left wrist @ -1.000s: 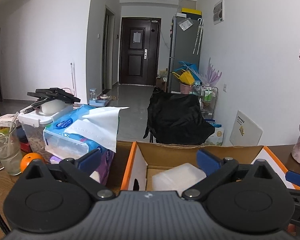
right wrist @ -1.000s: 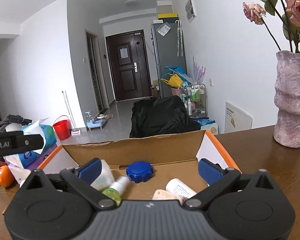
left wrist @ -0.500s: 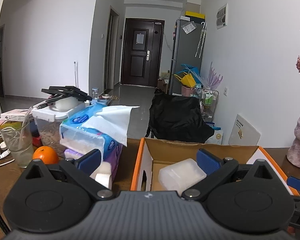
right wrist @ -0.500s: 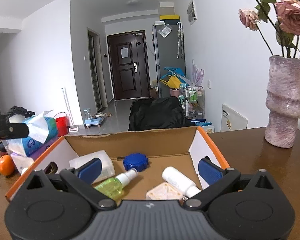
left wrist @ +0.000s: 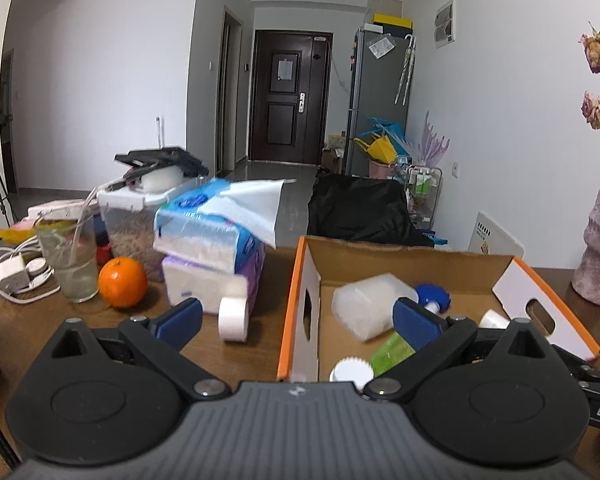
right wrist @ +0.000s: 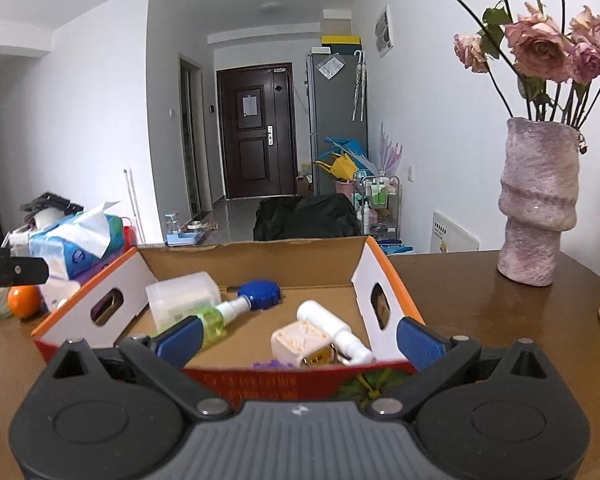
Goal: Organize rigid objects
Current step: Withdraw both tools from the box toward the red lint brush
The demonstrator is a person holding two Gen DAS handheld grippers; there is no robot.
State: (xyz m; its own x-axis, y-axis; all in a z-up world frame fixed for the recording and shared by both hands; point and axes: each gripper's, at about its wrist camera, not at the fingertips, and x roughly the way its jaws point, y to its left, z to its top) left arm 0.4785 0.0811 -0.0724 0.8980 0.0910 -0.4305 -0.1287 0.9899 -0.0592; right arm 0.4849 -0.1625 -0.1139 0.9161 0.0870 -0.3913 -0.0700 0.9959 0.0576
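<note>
Right wrist view: the right gripper (right wrist: pixel 298 330) hangs with its blue fingers spread wide and empty, before the near wall of the cardboard box (right wrist: pixel 256 254). That red wall cuts off the cream cube (right wrist: pixel 298 343) and a purple scrap whose shape I cannot make out. Inside lie a green spray bottle (right wrist: pixel 220 316), white bottle (right wrist: pixel 330 326), blue cap (right wrist: pixel 260 289) and frosted container (right wrist: pixel 182 300). The left gripper (left wrist: pixel 296 316) is likewise parted, holding nothing, straddling the box's left wall; a paper roll (left wrist: pixel 233 317) stands just outside on the table (left wrist: pixel 20 316).

Orange-rimmed brown box (right wrist: pixel 392 276), blue cap (right wrist: pixel 260 289), green spray bottle (right wrist: pixel 216 318), mottled pink vase (right wrist: pixel 538 204).
</note>
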